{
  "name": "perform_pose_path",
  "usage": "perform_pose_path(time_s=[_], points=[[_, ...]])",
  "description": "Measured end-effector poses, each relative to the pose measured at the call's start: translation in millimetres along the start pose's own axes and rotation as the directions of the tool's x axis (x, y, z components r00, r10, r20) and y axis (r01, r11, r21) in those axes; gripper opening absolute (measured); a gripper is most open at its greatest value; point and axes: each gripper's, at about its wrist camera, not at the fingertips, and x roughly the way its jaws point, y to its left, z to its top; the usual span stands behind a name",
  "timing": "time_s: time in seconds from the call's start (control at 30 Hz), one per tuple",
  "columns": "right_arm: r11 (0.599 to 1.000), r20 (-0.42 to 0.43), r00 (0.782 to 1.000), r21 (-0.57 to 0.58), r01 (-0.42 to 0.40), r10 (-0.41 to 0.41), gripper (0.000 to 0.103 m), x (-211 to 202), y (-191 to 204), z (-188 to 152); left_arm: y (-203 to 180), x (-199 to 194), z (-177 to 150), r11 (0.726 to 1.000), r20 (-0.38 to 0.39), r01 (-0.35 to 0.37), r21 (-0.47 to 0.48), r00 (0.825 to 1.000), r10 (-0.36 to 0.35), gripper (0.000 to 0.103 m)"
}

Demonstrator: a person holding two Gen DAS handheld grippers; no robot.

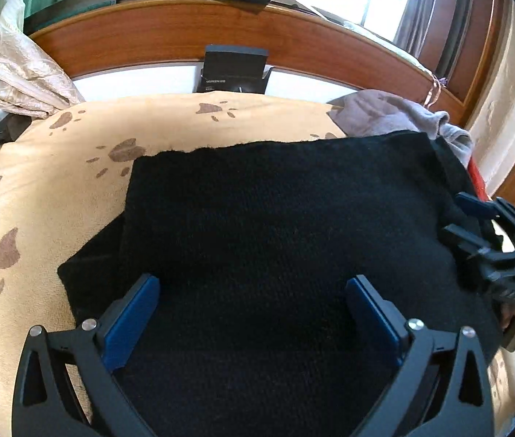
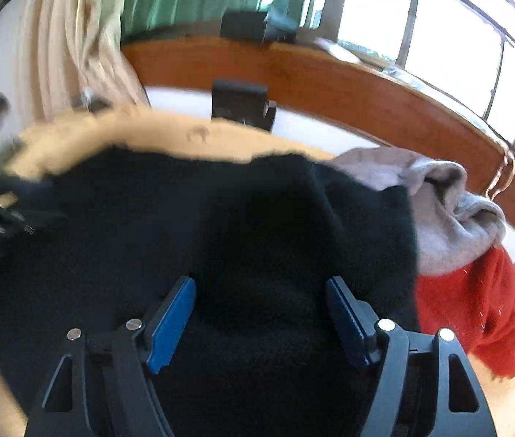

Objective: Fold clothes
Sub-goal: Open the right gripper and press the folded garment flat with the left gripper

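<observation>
A black knitted garment (image 1: 275,225) lies folded flat on a tan blanket with brown paw prints (image 1: 38,189). It also fills the right wrist view (image 2: 184,225). My left gripper (image 1: 252,287) is open and empty, just above the garment's near part. My right gripper (image 2: 261,287) is open and empty over the garment's right part. It shows at the right edge of the left wrist view (image 1: 457,218), by the garment's right edge. The left gripper shows blurred at the left edge of the right wrist view (image 2: 6,218).
A grey garment (image 2: 439,211) and a red knitted garment (image 2: 476,309) lie bunched at the right of the black one. A wooden headboard (image 1: 184,32) runs along the back with a black box (image 1: 233,69) against it. A beige cloth (image 1: 13,73) is piled at the far left.
</observation>
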Motion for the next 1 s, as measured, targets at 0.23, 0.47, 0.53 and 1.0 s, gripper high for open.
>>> perform_pose_path(time_s=[0.23,0.47,0.53,1.0], points=[[0.943,0.105,0.993,0.322,-0.085,0.054,0.088,-97.2,-76.4,-55.4,-24.3,-67.3,-24.0,0.999,0.099,-0.03,0.028,0.995,0.027,0.102],[0.72,0.089,0.983,0.67,-0.18,0.164,0.088,-87.7,-138.6,-118.4,-63.3,-74.9,-43.6,0.993,0.04,0.106,0.055,0.993,-0.108,0.102],[0.699,0.103,0.974,0.682,-0.215,0.199,0.088,-82.8,-138.6,-118.7,-73.0,-72.0,-45.7,0.992,0.05,0.096,0.079,0.994,-0.1,0.102],[0.667,0.146,0.921,0.65,-0.364,0.361,0.088,-21.0,-119.3,-90.6,-53.8,-40.9,-58.7,0.991,0.061,0.123,-0.047,0.991,-0.12,0.102]])
